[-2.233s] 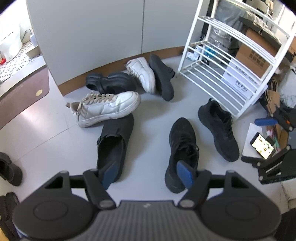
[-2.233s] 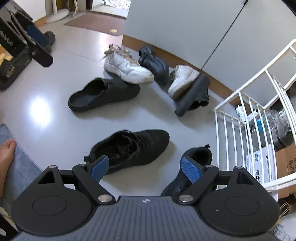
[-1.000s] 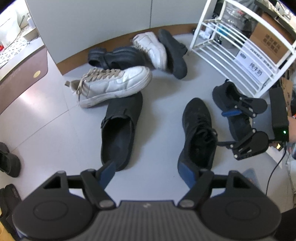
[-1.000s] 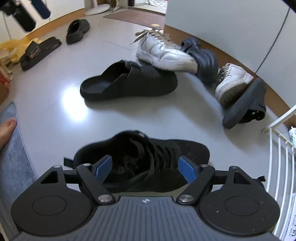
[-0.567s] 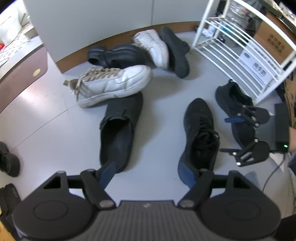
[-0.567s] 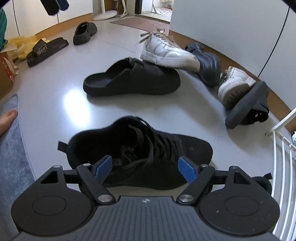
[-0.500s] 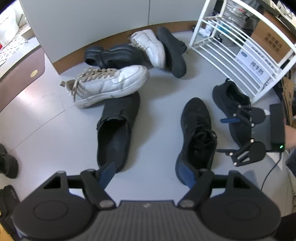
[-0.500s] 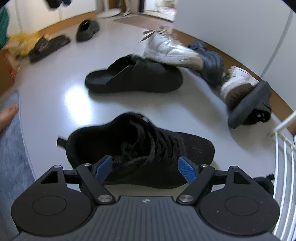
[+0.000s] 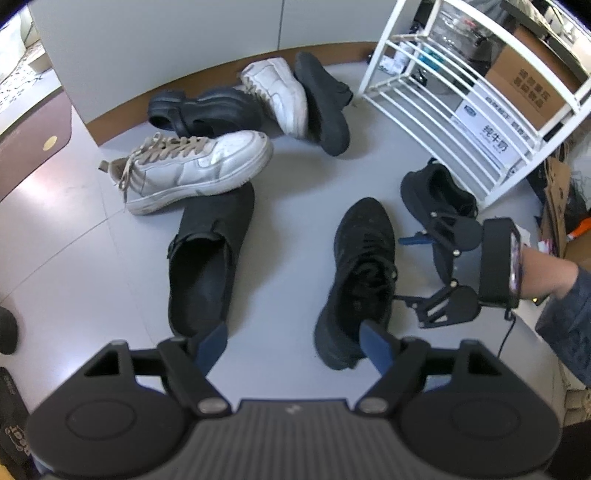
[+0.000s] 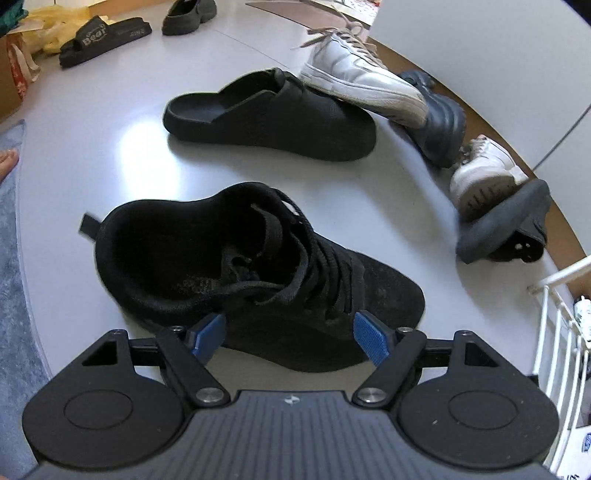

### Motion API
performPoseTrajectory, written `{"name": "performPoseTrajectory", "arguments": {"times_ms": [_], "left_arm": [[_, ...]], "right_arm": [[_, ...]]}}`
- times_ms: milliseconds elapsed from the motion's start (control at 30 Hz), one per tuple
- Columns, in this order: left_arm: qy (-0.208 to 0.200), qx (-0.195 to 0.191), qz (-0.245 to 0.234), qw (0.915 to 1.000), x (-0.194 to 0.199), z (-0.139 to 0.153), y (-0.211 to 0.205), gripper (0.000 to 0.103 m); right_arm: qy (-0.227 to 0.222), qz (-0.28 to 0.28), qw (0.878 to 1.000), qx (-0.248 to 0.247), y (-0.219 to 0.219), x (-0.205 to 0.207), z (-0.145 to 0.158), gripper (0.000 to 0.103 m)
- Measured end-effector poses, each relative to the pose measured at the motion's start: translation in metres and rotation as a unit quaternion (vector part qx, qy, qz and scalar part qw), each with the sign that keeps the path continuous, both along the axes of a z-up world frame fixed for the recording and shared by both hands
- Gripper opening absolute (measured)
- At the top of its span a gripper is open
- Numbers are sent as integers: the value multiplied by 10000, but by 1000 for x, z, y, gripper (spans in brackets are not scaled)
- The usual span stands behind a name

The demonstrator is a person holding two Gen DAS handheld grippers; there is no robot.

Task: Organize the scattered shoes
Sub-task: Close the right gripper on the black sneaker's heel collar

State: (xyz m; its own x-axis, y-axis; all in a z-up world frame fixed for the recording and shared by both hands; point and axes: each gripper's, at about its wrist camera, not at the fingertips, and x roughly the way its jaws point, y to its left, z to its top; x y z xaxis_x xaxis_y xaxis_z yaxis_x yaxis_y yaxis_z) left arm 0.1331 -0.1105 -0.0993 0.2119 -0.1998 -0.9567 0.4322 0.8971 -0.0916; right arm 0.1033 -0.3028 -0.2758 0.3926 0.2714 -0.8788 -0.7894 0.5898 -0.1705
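While both grippers hang spread and empty, right gripper (image 10: 290,334) sits nearest black laced sneaker (image 10: 258,273) on the floor.
Sneaker's long axis runs crosswise to the fingers (image 10: 371,336), just ahead of them; near sole edge hidden behind them. Left gripper (image 9: 291,343) hovers apart. Rack (image 9: 461,92) empty.

A pale grey floor (image 9: 92,258) runs to a white wall (image 9: 166,44) with a brown skirting board (image 9: 207,74) along its foot. At far right stands a white slatted rack (image 9: 443,92), with a cardboard box (image 9: 528,85) behind its bars. At the far left lies a brown mat (image 9: 26,147). In the right wrist view, a grey rug (image 10: 14,295) lies along the near left edge and yellow bags (image 10: 48,26) sit at far left.
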Motion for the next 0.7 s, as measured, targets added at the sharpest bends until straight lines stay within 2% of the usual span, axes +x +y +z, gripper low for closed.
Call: {"name": "performPoseTrajectory", "arguments": {"times_ms": [167, 300, 500, 633, 700], "left_arm": [[32, 21, 39, 10000, 2, -2, 4, 81], [24, 31, 76, 10000, 4, -1, 8, 81], [51, 22, 29, 10000, 3, -1, 5, 81], [12, 95, -32, 9999, 4, 0, 2, 81], [-65, 119, 17, 9999, 5, 3, 3, 81]], "right_arm": [[110, 91, 9998, 145, 7, 1, -7, 81], [258, 414, 9988, -78, 17, -3, -17, 81], [-11, 595, 9979, -256, 24, -8, -20, 81], [-295, 704, 9965, -343, 28, -12, -22, 89], [-426, 768, 9955, -357, 31, -15, -27, 90]]}}
